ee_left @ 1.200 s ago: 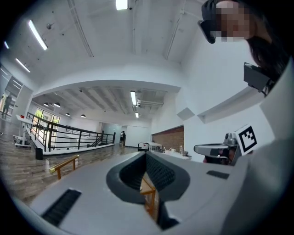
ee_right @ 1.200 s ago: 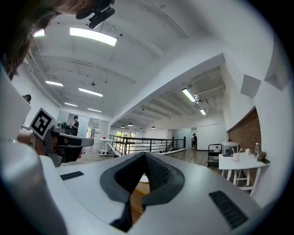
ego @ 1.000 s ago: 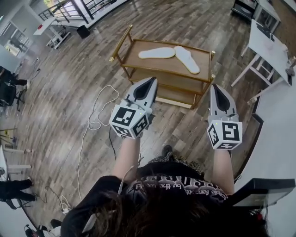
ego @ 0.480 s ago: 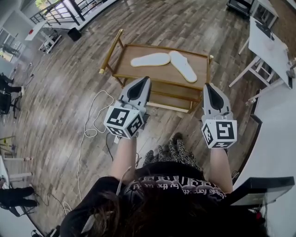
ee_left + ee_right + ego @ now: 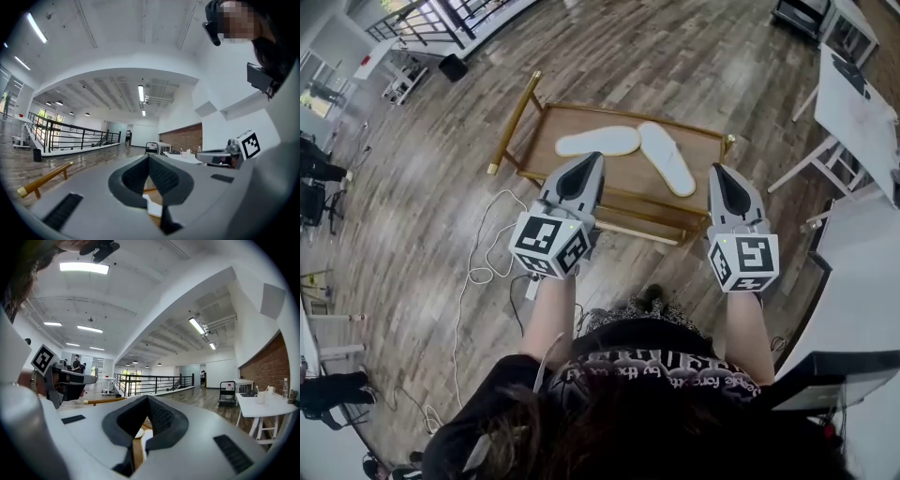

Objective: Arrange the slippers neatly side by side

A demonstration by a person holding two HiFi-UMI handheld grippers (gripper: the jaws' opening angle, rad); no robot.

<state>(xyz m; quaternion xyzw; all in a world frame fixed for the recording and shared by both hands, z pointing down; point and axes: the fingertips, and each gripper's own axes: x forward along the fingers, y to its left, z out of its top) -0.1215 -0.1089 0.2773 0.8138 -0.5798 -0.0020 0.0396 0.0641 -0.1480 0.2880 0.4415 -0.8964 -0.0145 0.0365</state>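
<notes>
- One flat white slipper (image 5: 597,142) lies crosswise and its slanted mate (image 5: 667,157) splays away, so the pair is not yet side by side. Both sit on the gold-framed wooden trolley (image 5: 551,125), just ahead of both claws.
- The left gripper (image 5: 596,157), jaws closed and empty, faces the crosswise slipper.
- The right gripper (image 5: 716,171), also closed and empty, sits just right of the mate, apparently one claw per slipper.
- A white cable (image 5: 478,274) loops left of the left gripper.

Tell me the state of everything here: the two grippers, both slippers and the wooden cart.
Left gripper: fingers shut, holding nothing.
Right gripper: fingers shut, holding nothing.
Left-hand slipper: flat on the top shelf, lying crosswise.
Right-hand slipper: flat on the top shelf, angled, not parallel with the other.
Wooden cart: upright, carrying both slippers.
</notes>
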